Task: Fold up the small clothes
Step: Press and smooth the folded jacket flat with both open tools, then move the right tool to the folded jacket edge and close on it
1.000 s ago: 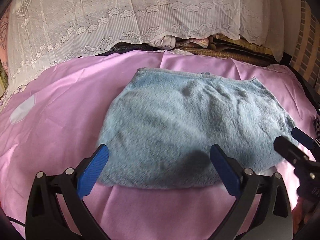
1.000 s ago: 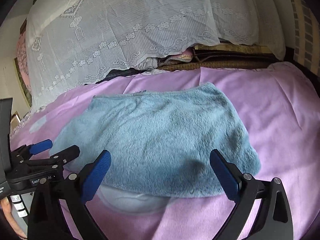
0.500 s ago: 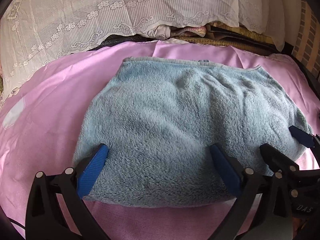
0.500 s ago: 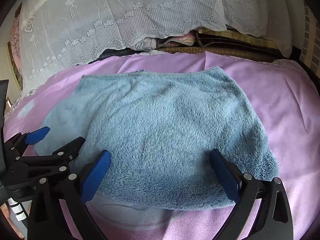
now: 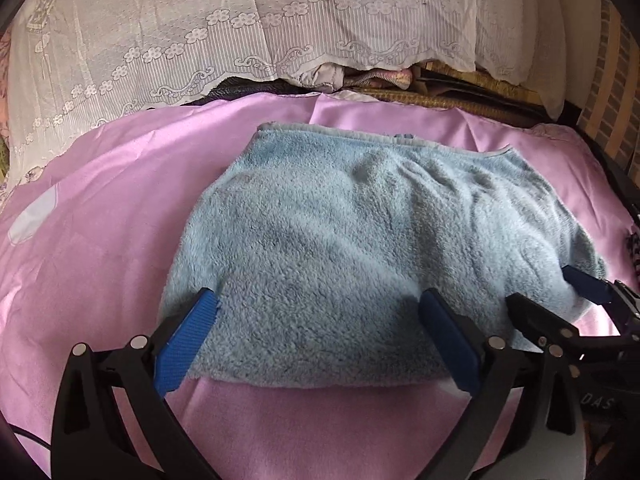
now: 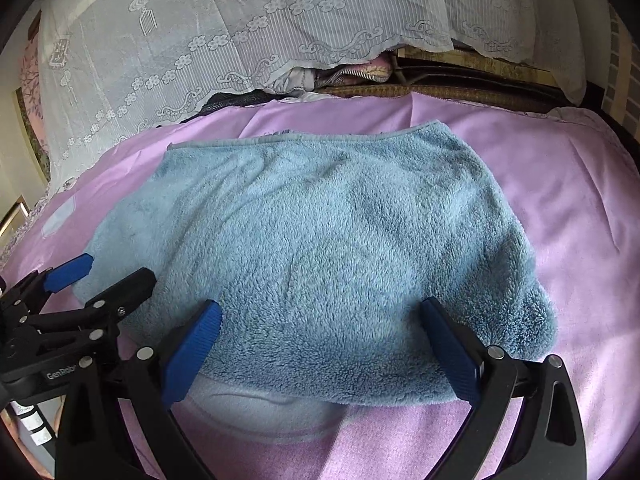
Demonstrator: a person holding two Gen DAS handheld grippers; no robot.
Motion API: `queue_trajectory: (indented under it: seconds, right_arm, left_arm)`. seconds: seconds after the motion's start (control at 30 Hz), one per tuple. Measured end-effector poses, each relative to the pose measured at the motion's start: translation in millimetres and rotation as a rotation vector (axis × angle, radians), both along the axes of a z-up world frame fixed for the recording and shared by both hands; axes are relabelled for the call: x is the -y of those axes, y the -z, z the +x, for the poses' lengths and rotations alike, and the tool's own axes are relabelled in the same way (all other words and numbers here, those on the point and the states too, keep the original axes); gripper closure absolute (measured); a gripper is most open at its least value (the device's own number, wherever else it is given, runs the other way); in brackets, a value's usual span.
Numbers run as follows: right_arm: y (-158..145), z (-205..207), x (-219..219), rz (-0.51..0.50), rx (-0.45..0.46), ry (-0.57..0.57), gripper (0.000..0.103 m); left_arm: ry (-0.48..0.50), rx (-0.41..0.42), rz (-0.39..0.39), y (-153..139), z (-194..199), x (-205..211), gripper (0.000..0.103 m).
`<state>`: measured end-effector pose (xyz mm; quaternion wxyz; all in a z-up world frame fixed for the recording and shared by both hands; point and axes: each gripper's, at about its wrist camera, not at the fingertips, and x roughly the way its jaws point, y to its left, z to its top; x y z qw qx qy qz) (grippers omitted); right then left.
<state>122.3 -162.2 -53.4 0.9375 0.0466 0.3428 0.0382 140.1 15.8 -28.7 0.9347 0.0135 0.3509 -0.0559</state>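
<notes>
Left wrist view: blue fleece garment (image 5: 360, 248) lies flat on the pink bedsheet (image 5: 100, 220), centre frame, long axis left to right. Left gripper (image 5: 320, 312) jaws spread wide, straddling the near hem, holding nothing. Right gripper (image 5: 548, 292) at lower right, at the garment's near right corner.

Right wrist view: garment (image 6: 320, 240) fills mid-frame, hem just ahead of the right gripper (image 6: 320, 316); jaws wide, empty. Left gripper (image 6: 100, 272) at lower left, at the left corner, also released. Likely next: pinch both near corners.

Both grippers advanced over the blue fleece garment (image 5: 360, 240): left gripper (image 5: 320, 312) and right gripper (image 6: 320, 316) went from short of its near hem to straddling it, wide open.
</notes>
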Motion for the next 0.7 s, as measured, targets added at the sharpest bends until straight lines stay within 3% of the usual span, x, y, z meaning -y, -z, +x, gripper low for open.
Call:
queue_trajectory:
  seconds: [0.17,0.3,0.43,0.53,0.7]
  right_arm:
    - [-9.0,-17.5,8.9,0.023,0.082,0.036,0.003]
    - [-1.5,-5.4,15.1,0.055,0.012,0.036,0.003]
    - [-0.6,-4.9,11.9,0.041,0.010,0.030,0.003]
    - [-7.4,-15.9,23.5,0.107,0.078,0.047,0.003]
    - [-10.0,-20.4,62.1,0.296,0.124,0.118,0.003]
  left_arm:
    - [0.039,0.027,0.025,-3.5,-3.1,13.6,0.005]
    - [0.078,-0.059,0.049,12.7,13.6,21.9,0.004]
    - [0.070,-0.058,0.090,13.8,15.0,27.8,0.004]
    - [0.060,-0.024,0.062,6.7,6.1,22.3,0.004]
    - [0.093,-0.012,-0.075,-17.6,-2.5,17.8,0.004]
